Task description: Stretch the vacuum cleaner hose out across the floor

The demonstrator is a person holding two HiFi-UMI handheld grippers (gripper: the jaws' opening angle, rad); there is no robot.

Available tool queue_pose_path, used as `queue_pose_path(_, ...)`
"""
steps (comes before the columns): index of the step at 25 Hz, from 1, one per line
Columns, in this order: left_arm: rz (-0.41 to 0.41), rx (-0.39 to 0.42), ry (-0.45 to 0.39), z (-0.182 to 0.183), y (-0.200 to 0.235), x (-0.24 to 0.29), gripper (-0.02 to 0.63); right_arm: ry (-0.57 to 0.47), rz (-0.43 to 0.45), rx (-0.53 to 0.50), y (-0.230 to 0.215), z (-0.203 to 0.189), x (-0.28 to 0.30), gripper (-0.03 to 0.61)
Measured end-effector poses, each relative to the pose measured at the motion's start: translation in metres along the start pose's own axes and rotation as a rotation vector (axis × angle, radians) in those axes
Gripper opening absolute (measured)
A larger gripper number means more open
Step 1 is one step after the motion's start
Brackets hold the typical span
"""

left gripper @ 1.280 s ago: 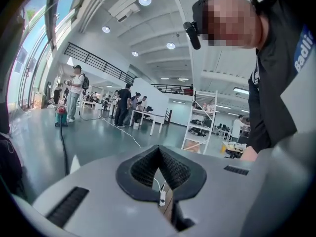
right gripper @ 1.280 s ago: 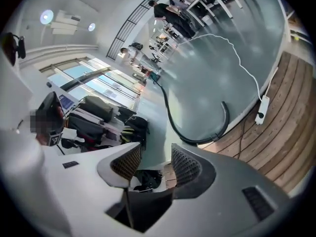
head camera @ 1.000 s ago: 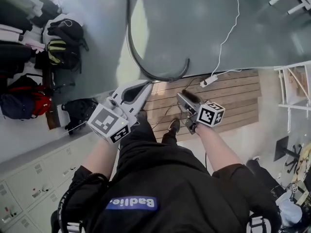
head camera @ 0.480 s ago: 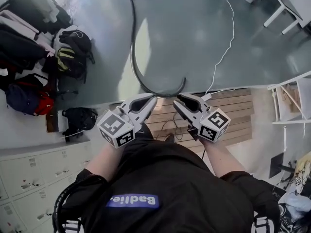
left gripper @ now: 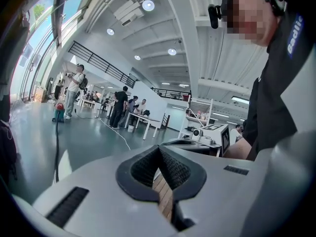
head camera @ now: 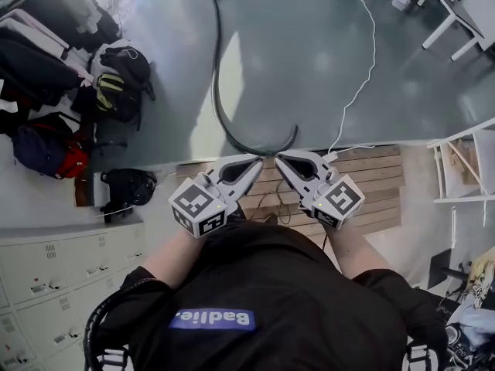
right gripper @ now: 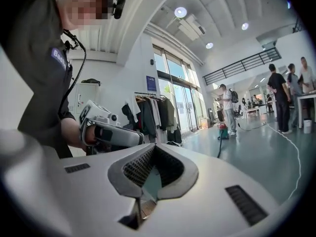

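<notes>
Grey floor (head camera: 309,60) fills the hall, with a wooden platform (head camera: 371,178) at its near edge, below the person. On that floor the black vacuum cleaner hose (head camera: 217,99) runs away from the person. Its near end hooks round and lies just ahead of both gripper tips, touched by neither. Side by side hover the left hand-held gripper (head camera: 255,162) and the right hand-held gripper (head camera: 279,159), each with its jaws closed together on nothing. A white cable (head camera: 363,68) trails at the right, and bags (head camera: 116,83) line the left.

Hose (head camera: 216,68) — far end off-frame
</notes>
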State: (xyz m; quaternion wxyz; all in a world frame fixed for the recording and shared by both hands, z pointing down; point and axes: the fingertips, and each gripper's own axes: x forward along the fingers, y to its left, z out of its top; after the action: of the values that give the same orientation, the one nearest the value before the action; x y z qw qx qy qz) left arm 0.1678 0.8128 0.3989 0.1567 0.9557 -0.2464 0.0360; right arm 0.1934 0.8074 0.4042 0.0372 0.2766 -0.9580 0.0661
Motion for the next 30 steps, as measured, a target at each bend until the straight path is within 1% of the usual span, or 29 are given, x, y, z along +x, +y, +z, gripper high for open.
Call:
queue_pose_path(3, -0.002, -0.018, 0.009, -0.009, -0.007, -0.001, -0.005, -0.032, 0.001, 0.01, 0.006, -0.005, -0.005, 0.005)
queue_pose_path(8, 0.005, -0.02, 0.005, -0.014, -0.01, -0.008, -0.005, 0.007, 0.01, 0.016, 0.014, -0.011, -0.006, 0.005)
queue_pose_path(11, 0.008, -0.025, 0.002, -0.017, -0.013, -0.011, -0.005, -0.013, 0.03, 0.011, 0.02, -0.009, -0.005, 0.005)
queue_pose_path(14, 0.015, -0.029, -0.001, -0.022, -0.013, -0.016, -0.005, -0.003, 0.036, 0.015, 0.027, -0.012, -0.003, 0.005)
queue_pose_path(17, 0.024, -0.034, -0.008, -0.026, -0.014, -0.022, -0.005, -0.018, 0.043, 0.011, 0.033, -0.013, -0.003, 0.003)
queue_pose_path(22, 0.038, -0.035, -0.02, -0.027, -0.016, -0.03, -0.005, -0.01, 0.051, 0.01, 0.039, -0.014, -0.004, 0.003)
queue_pose_path(30, 0.059, -0.001, -0.032, -0.024, -0.016, -0.039, -0.005, -0.013, 0.083, -0.026, 0.051, -0.007, 0.002, 0.003)
